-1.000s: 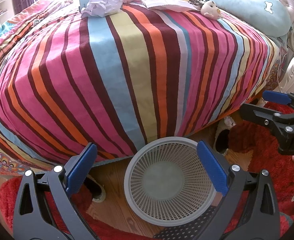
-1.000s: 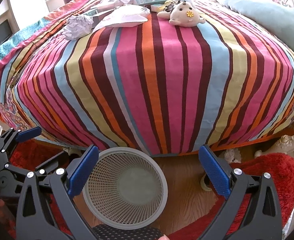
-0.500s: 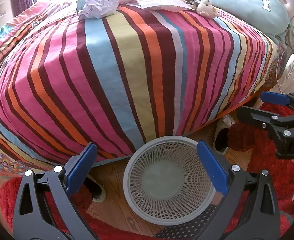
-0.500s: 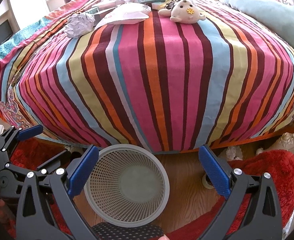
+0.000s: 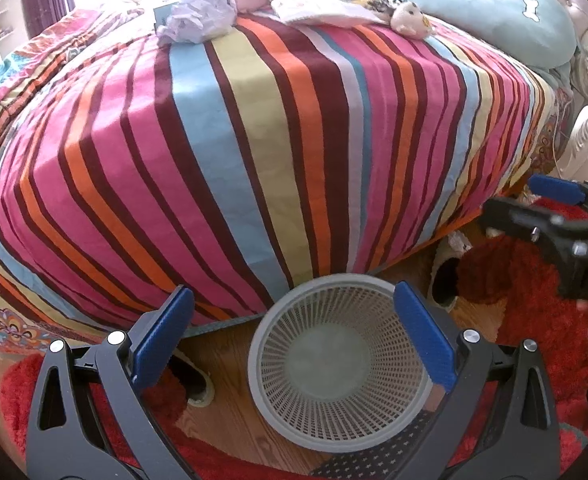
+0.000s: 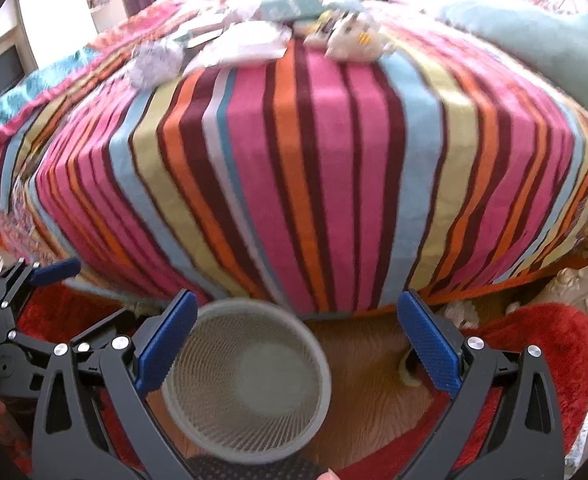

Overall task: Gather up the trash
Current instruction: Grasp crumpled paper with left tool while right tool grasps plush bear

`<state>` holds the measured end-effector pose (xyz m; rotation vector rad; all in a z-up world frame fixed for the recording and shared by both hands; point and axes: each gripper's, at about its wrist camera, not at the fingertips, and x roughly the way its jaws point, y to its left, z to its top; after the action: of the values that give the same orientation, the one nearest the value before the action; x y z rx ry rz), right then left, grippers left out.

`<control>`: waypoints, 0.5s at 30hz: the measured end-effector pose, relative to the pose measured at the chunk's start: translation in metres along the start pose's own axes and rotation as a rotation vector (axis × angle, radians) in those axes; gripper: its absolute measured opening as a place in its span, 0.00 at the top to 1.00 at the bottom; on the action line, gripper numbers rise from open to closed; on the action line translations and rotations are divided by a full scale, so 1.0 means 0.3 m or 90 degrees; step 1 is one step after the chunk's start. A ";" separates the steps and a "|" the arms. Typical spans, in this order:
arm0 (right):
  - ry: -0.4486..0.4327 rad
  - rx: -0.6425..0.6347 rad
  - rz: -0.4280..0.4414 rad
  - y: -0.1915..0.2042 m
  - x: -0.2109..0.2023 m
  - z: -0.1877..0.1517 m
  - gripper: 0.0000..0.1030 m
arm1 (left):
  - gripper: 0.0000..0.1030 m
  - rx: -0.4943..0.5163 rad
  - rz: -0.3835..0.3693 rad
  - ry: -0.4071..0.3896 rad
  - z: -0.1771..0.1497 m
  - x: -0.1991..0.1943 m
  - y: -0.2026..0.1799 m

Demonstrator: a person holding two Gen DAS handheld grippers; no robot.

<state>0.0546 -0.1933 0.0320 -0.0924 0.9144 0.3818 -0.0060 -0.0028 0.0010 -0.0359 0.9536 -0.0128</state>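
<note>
the mesh wastebasket (image 5: 340, 364) serves as the landmark: it stands on the wood floor against the foot of the bed (image 5: 253, 152), and it looks empty, so nothing has been collected yet.

left of the basket, the left hand-held gripper (image 5: 294, 338) hovers with its blue pads spread wide apart and nothing between them. compared with a second ago its view has shifted only a little: the basket sits slightly further right in its frame and the striped bedspread fills more of the view, which suggests a small lean toward the bed.

up and beyond the basket, at the far end of the bed, lies the crumpled paper ball (image 5: 199, 16), the likeliest piece of trash. just right of it lies a flat white packet (image 5: 318, 10), then a small plush toy (image 5: 410, 20).

right of the basket, the right hand-held gripper (image 6: 296, 346) is also spread open and empty. its picture has turned blurry where it was sharp half a second ago, and the bed top has dropped lower in its frame. so this gripper is the one now in motion, apparently starting its reach up and over the bed. the paper ball (image 6: 155, 62) is well apart from both grippers, so the first pickup is only beginning.
</note>
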 end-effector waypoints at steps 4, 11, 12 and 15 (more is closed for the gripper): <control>-0.049 0.032 0.002 -0.073 -0.018 0.078 0.07 | 0.06 -0.002 0.042 -0.047 0.095 -0.026 0.047; -0.126 -0.014 -0.046 -0.149 0.014 0.434 0.07 | 0.06 -0.027 0.082 -0.153 0.464 -0.012 0.167; -0.137 -0.023 -0.052 -0.157 0.031 0.493 0.07 | 0.06 -0.046 0.068 -0.150 0.506 0.011 0.192; -0.131 -0.024 -0.070 -0.176 0.107 0.599 0.07 | 0.06 -0.082 0.052 -0.143 0.607 0.058 0.253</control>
<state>0.2270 -0.1905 0.1123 -0.1346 0.6964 0.3007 0.1521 0.0771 0.0895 -0.1155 0.7294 0.1256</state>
